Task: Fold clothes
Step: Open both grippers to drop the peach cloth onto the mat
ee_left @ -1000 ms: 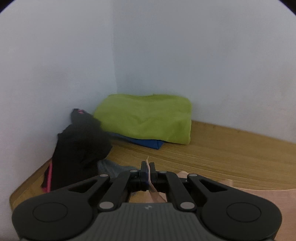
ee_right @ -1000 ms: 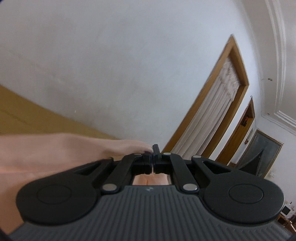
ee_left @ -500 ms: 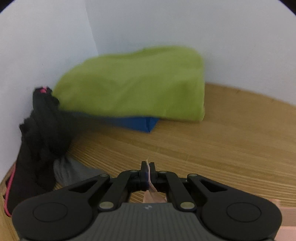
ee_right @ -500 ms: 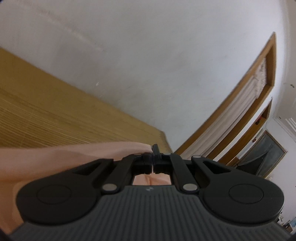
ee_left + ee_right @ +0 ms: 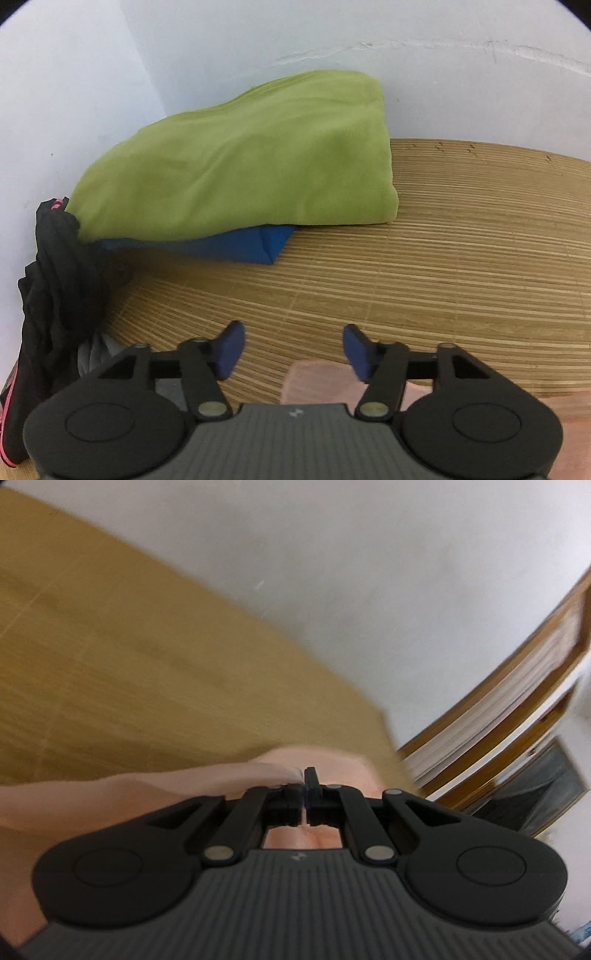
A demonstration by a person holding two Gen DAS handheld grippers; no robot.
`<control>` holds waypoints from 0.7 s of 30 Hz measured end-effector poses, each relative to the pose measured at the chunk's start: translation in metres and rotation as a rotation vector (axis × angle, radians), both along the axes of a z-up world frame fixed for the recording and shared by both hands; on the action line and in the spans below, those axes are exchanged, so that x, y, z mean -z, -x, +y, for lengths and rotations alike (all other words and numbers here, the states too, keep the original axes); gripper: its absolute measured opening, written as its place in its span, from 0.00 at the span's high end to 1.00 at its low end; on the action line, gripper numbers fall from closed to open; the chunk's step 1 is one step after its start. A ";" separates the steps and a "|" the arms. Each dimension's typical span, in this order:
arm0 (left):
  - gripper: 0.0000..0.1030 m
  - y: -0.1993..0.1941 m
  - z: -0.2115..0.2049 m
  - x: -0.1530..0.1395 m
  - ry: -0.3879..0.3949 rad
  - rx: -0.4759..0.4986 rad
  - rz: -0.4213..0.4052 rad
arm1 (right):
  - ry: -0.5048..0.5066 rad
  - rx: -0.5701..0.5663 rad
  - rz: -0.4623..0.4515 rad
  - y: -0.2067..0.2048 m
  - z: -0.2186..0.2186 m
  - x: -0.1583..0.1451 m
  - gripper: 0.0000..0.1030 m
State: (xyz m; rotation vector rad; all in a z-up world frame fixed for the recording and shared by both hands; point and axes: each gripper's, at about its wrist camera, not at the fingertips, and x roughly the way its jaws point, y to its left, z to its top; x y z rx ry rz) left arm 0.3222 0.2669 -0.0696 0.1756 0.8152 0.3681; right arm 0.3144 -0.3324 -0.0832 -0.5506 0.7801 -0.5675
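The left gripper [image 5: 293, 349] stood wide open, its jaws having just been opening, with nothing pressed between its blue pads [image 5: 232, 347]. The pink cloth [image 5: 317, 380] lay below and between them on the mat [image 5: 443, 266], a corner of it showing under the gap and more of it running off to the lower right.

The right gripper [image 5: 304, 794] was nearly closed, its jaws having just been opening a little. The same pink cloth [image 5: 129, 794] reached up to its tips and lay under them; the picture was blurred, so whether the pads still pinched the edge could not be told. The cloth spread leftward from the tips across the mat [image 5: 110, 664].

Beyond the left gripper, a green fabric [image 5: 251, 158] sat folded in the corner of the mat against the wall [image 5: 258, 37], resting on a blue fabric [image 5: 251, 247] whose edge stuck out beneath it. A black garment [image 5: 51, 280] with pink trim was heaped to the left against the side wall, touching the green fabric, and a bit of grey cloth [image 5: 92, 354] showed at its foot.

Beyond the right gripper, the mat ended at the white wall [image 5: 369, 572], and a wooden door frame [image 5: 517, 672] stood to the right.
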 end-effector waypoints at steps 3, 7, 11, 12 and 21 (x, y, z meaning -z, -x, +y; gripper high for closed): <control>0.35 0.004 0.006 -0.008 0.035 -0.029 -0.003 | -0.069 0.010 0.028 0.003 0.001 -0.006 0.60; 0.35 0.022 0.016 -0.025 0.077 -0.029 -0.032 | -0.193 0.030 0.006 0.021 0.003 -0.034 0.28; 0.32 0.060 0.020 -0.045 0.085 0.006 -0.074 | -0.243 0.041 -0.028 0.055 0.011 -0.064 0.27; 0.32 0.073 0.021 -0.050 0.099 0.015 -0.082 | -0.240 0.038 -0.042 0.066 0.016 -0.071 0.27; 0.31 0.207 0.042 -0.085 0.146 0.021 -0.069 | -0.238 -0.307 -0.060 0.198 0.105 -0.121 0.25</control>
